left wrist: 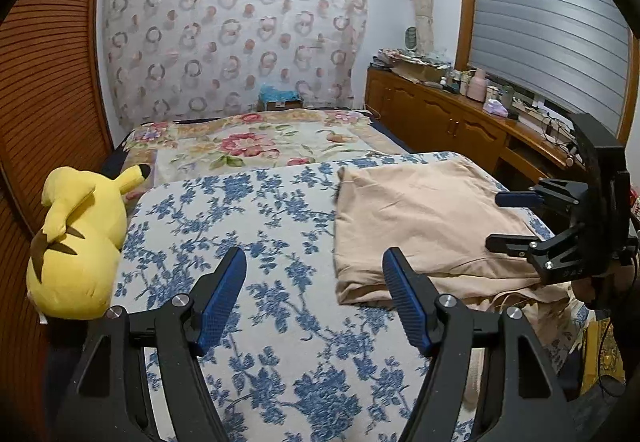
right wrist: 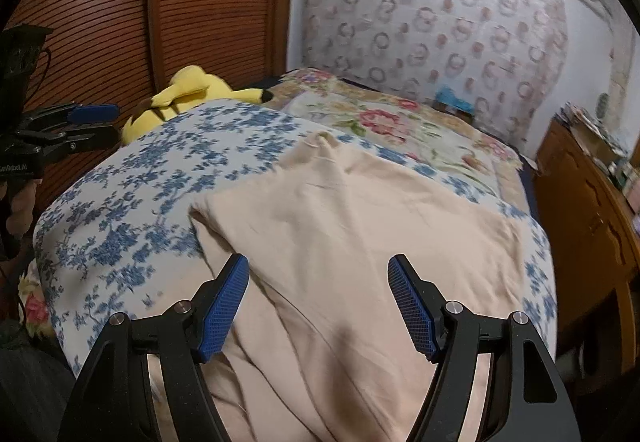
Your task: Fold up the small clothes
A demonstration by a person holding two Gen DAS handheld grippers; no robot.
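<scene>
A beige garment (left wrist: 424, 226) lies partly folded on the blue-flowered bedspread (left wrist: 248, 217), toward the bed's right side. It fills the middle of the right wrist view (right wrist: 352, 226), its near part rumpled. My left gripper (left wrist: 314, 262) is open and empty above bare bedspread, left of the garment. My right gripper (right wrist: 318, 270) is open and empty just above the garment's near part. The right gripper also shows in the left wrist view (left wrist: 504, 222), over the garment's right side. The left gripper shows at the left edge of the right wrist view (right wrist: 108, 125).
A yellow plush toy (left wrist: 76, 242) lies at the bed's left edge by a slatted wooden door (left wrist: 44, 81). A red-flowered blanket (left wrist: 256, 145) covers the far bed. A wooden cabinet (left wrist: 448, 117) with clutter stands on the right under a window.
</scene>
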